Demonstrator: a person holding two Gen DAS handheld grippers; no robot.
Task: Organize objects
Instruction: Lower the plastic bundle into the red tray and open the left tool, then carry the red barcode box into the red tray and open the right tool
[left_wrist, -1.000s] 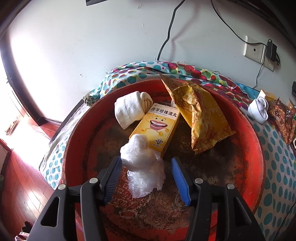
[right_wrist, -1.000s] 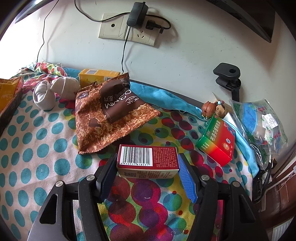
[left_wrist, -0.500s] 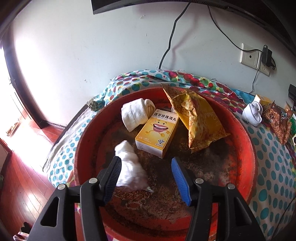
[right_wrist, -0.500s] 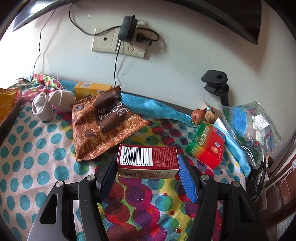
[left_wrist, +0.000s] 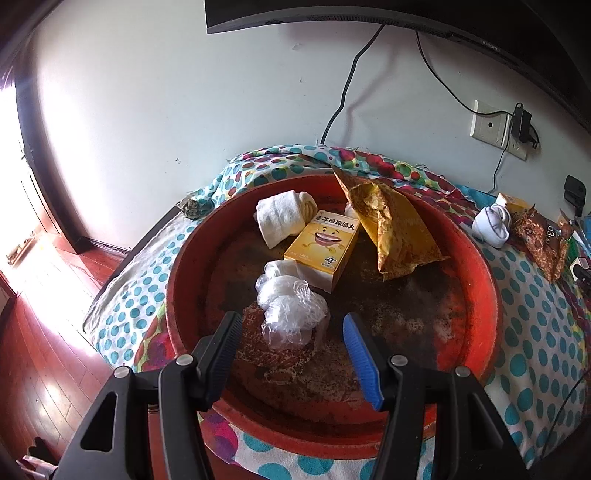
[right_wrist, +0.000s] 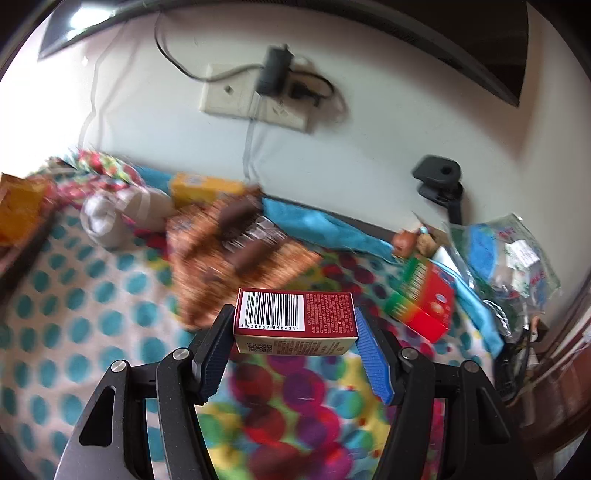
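While holding the red box (right_wrist: 295, 317) pinched between the right gripper (right_wrist: 295, 343) jaws at frame centre, hovering the left gripper (left_wrist: 291, 354) jaws spread, empty, over the red basin (left_wrist: 484, 295); next, probably carrying the box there.

Worn, speckled red basin (left_wrist: 476, 273) — crinkly clear plastic bag (left_wrist: 291, 310), glossy cardboard box (right_wrist: 295, 317), printed cotton cloth (right_wrist: 74, 332).

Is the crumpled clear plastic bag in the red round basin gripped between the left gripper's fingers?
No: the crumpled clear plastic bag lies loose in the red round basin, beyond the open left gripper.
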